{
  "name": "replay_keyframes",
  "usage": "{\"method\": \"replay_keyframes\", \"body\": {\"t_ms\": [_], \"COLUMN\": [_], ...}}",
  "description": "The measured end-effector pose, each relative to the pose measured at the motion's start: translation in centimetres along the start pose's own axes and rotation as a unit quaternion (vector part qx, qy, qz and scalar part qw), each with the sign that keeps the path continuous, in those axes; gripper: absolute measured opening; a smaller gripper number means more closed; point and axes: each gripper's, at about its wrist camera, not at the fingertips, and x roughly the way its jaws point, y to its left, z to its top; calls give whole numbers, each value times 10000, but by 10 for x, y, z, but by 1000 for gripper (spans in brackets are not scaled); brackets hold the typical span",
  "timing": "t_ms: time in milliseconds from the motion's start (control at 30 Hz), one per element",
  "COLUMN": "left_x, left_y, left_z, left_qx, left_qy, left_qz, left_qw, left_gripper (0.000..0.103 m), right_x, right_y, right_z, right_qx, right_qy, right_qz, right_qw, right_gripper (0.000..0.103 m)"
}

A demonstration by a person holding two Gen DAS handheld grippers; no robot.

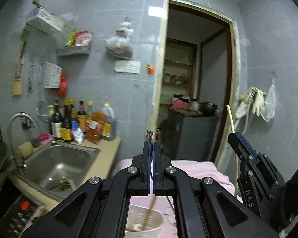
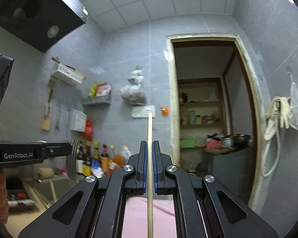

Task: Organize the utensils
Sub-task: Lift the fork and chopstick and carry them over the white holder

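Note:
My left gripper (image 1: 151,144) is shut on a metal fork (image 1: 150,135); its tines stick up past the fingertips. The fork's head also shows in the right wrist view (image 2: 72,158), held by the left gripper (image 2: 68,150) at the left edge. My right gripper (image 2: 150,144) is shut on a pale wooden chopstick (image 2: 150,158) that stands upright between the pads. The right gripper (image 1: 235,136) and chopstick (image 1: 230,119) show at the right of the left wrist view. Below the left gripper a white utensil holder (image 1: 149,221) sits on a pink cloth (image 1: 196,169), with a stick-like utensil in it.
A steel sink (image 1: 59,164) with a tap (image 1: 17,119) lies left, sauce bottles (image 1: 79,119) behind it. A stove panel (image 1: 19,214) is at lower left. An open doorway (image 1: 194,79) leads to shelves. Gloves hang on the right wall (image 1: 254,101).

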Motion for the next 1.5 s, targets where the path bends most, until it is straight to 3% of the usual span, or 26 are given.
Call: {"method": "replay_keyframes", "body": {"t_ms": [300, 633, 1000, 1333, 1500], "left_x": [-29, -1, 29, 44, 53], "left_y": [64, 108, 110, 103, 102], "left_z": [14, -7, -34, -49, -59], "left_qx": [-191, -382, -267, -165, -149], "left_qy": [-221, 171, 576, 743, 1036], "left_qz": [757, 1327, 1634, 1544, 1435], "left_qw": [9967, 9903, 9845, 9851, 9841], "left_gripper": [0, 0, 0, 0, 0], "right_x": [36, 58, 67, 77, 74], "right_y": [36, 54, 50, 53, 57], "right_z": [1, -26, -51, -70, -76], "right_qx": [733, 970, 1206, 1064, 793], "right_qy": [117, 145, 51, 225, 297], "right_qz": [885, 1337, 1350, 1154, 1084], "right_qw": [9933, 9862, 9835, 9873, 9905], "right_gripper": [3, 3, 3, 3, 3]}}
